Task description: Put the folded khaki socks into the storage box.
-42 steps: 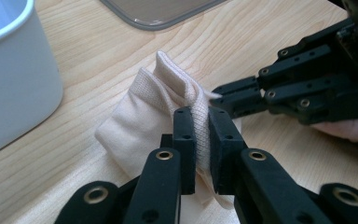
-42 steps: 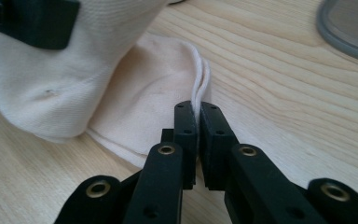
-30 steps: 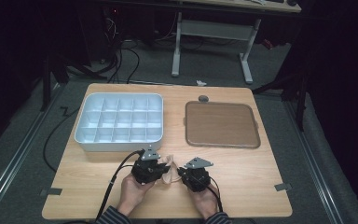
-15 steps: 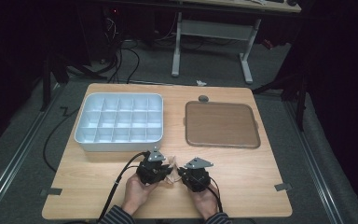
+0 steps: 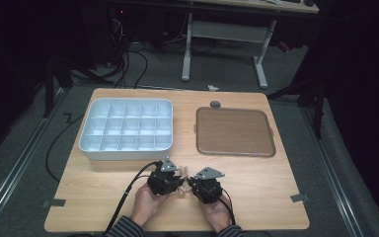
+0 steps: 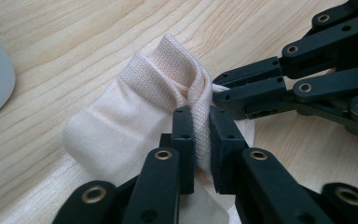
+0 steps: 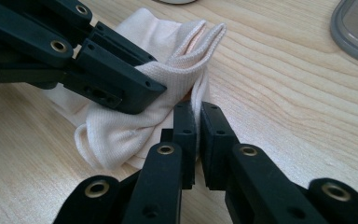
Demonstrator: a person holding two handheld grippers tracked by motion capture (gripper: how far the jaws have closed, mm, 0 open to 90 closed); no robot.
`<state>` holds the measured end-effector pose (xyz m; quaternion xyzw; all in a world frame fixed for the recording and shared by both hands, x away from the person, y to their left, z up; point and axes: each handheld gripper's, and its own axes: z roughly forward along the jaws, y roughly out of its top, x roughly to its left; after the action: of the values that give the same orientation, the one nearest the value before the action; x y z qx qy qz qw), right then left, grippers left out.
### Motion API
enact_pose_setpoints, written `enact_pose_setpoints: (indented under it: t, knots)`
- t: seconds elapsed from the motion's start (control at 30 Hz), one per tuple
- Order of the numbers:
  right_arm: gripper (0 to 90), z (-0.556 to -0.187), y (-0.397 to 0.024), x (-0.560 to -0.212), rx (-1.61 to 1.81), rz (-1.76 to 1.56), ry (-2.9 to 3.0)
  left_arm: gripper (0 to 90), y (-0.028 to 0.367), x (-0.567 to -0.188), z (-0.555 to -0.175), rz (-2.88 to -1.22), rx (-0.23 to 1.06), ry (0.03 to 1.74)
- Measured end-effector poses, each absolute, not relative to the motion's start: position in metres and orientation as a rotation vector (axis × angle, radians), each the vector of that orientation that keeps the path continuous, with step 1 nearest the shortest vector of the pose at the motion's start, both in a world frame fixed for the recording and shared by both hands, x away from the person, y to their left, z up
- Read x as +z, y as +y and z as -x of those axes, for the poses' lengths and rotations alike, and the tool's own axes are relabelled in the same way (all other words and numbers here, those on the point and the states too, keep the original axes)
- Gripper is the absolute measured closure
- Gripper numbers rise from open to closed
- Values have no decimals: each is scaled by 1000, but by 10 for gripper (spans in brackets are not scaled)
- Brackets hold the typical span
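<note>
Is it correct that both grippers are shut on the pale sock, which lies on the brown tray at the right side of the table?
Not quite. The left gripper and the right gripper are both shut on the pale sock, but it lies on the bare wooden table, near the front edge. The high view shows the brown tray farther back.

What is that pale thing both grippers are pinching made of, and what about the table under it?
The sock looks like a soft knit fabric, cream-pink and matte: fine ribbed stitches show at its cuff, and it folds limply. The table looks like light wood or a wood-look laminate, with smooth grain lines; which one is hard to tell.
</note>
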<state>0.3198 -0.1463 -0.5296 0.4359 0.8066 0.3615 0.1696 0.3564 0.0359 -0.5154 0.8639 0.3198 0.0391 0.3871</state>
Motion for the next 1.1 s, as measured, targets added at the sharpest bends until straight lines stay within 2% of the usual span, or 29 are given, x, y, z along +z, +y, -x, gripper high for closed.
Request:
enact_pose_setpoints:
  t: [0.13, 0.2, 0.37, 0.47, 0.57, 0.8, 1.1]
  knots:
    - [826, -320, -146, -530, 1027, -1242, 2287, 795, 40, -515, -356, -2170, 88, 800]
    - [752, -321, -146, -529, 1025, -1243, 2280, 784, 43, -517, -356, -2152, 76, 808]
    - [732, -318, -148, -524, 1026, -1243, 2272, 681, 48, -512, -353, -2112, 74, 796]
    - [732, -317, -149, -522, 1046, -1249, 2259, 634, 53, -506, -350, -2074, 119, 799]
    - [752, -315, -149, -518, 1069, -1241, 2242, 609, 59, -502, -348, -2055, 132, 793]
    - [868, -304, -152, -498, 1084, -1156, 2238, 597, 74, -500, -347, -2012, 144, 842]
    - [873, -288, -135, -487, 1163, -1086, 2301, 530, 81, -510, -350, -2034, 170, 939]
